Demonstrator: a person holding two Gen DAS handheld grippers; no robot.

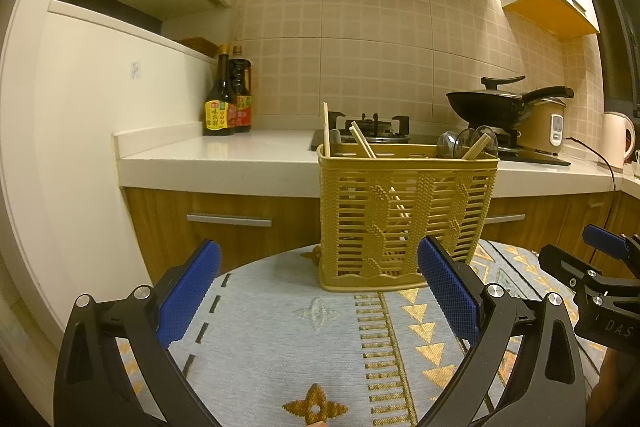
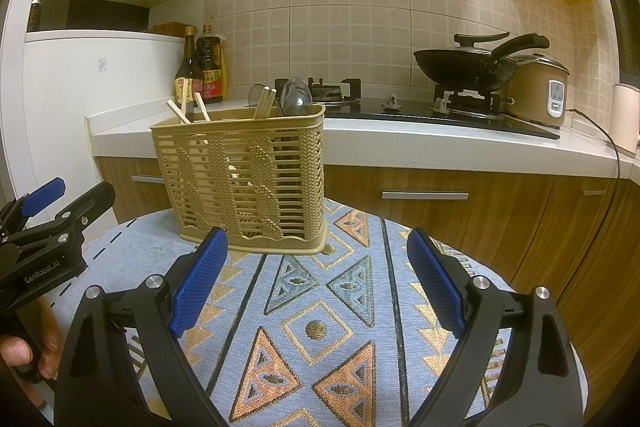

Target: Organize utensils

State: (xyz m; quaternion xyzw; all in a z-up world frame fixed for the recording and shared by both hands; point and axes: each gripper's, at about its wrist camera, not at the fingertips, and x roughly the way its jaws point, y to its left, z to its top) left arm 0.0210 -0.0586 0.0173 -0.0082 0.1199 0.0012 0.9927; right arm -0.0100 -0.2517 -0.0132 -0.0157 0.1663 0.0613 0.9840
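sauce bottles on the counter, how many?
2: a slim dark bottle in front and a wider bottle right behind it, at the counter's left end. More may be hidden.

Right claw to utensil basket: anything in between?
Nothing. In the right wrist view only bare patterned tablecloth lies between the open right claw and the utensil basket.

Open cloth: the patterned tablecloth (image 2: 320, 327) lies bare across the lower centre of the right wrist view, free between the wide-apart fingers (image 2: 200, 283).
Obstacle ahead: the utensil basket (image 2: 244, 179) stands upright at centre left, chopsticks (image 2: 264, 103) and spoons (image 2: 295, 98) poking above its rim.
Left side: the left gripper (image 1: 320, 287) hangs at the lower left edge, beside the basket.
Behind: the worktop (image 2: 440, 143) edge and drawers block the far side.
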